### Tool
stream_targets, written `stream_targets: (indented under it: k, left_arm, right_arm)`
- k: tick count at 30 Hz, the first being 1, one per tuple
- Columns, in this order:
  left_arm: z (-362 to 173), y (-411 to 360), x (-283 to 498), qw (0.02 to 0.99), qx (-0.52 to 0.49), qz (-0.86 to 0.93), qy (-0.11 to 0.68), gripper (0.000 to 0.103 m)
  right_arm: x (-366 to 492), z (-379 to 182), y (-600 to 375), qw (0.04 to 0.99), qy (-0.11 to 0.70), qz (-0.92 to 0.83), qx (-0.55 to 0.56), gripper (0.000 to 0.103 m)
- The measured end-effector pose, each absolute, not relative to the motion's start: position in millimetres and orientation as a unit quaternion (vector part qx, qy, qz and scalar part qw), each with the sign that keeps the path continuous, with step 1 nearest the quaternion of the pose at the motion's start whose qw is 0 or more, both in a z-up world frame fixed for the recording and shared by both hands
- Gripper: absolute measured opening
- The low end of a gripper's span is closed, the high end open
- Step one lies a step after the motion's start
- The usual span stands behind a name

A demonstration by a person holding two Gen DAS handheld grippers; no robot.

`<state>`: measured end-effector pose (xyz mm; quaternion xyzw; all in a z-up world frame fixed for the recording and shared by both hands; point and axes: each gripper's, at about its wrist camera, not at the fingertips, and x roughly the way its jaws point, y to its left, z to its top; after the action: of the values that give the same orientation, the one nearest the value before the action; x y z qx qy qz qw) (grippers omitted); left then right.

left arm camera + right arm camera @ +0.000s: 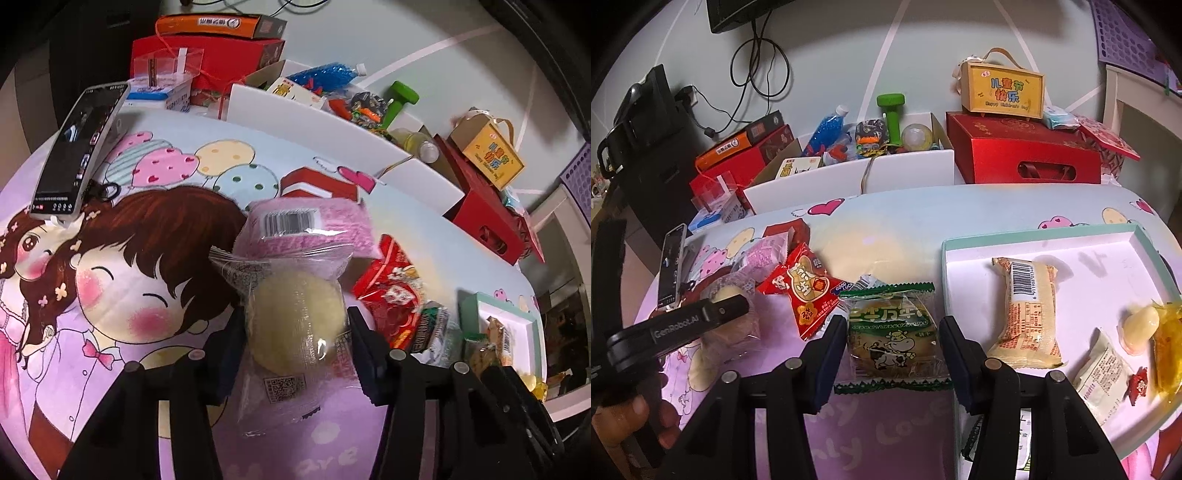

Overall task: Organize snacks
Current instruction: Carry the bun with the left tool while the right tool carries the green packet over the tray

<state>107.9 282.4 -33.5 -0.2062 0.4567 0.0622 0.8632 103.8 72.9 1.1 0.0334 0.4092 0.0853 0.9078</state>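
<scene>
Sitting in the tray [960, 245] are about five snacks. Left of the tray, the right gripper [892, 341] brackets a green cookie pack [892, 332]; the left gripper [297, 334] brackets a round cake [295, 325]. Red packets [807, 291] wait beside the green cookie pack.

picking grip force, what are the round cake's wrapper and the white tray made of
Round cake's wrapper: thin clear glossy plastic film, judging by the glare, wrinkles and the pale cake showing through.
White tray: looks like matte paperboard, a box lid with a teal rim and crisp folded walls; coated plastic can't be excluded.

A phone [75, 151] leans at the cartoon tablecloth's [147, 258] edge, red gift boxes [1027, 155] and a green dumbbell [892, 116] behind
</scene>
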Motion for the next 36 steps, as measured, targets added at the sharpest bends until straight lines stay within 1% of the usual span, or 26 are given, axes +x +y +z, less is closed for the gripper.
stream_targets:
  k: [11, 18, 31, 36]
  left_arm:
    - [-11.8, 267.7, 100.1, 0.873, -0.189, 0.056, 0.447, 0.054]
    - [2.5, 243.2, 101.9, 0.884, -0.165, 0.035, 0.436, 0.054]
    - [30.0, 155.6, 105.7, 0.904, -0.091, -0.046, 0.415, 0.054]
    - [34.6, 115.5, 106.7, 0.905, -0.064, -0.091, 0.410, 0.054]
  right_arm:
    - [102.4, 5.8, 66.2, 0.910, 0.405, 0.084, 0.039, 0.055]
    - [105.3, 11.1, 46.2, 0.914, 0.397, 0.064, 0.047, 0.055]
    - [108.2, 23.5, -16.3, 0.921, 0.382, 0.004, 0.075, 0.055]
    - [107.4, 27.2, -54.4, 0.923, 0.373, -0.031, 0.090, 0.055]
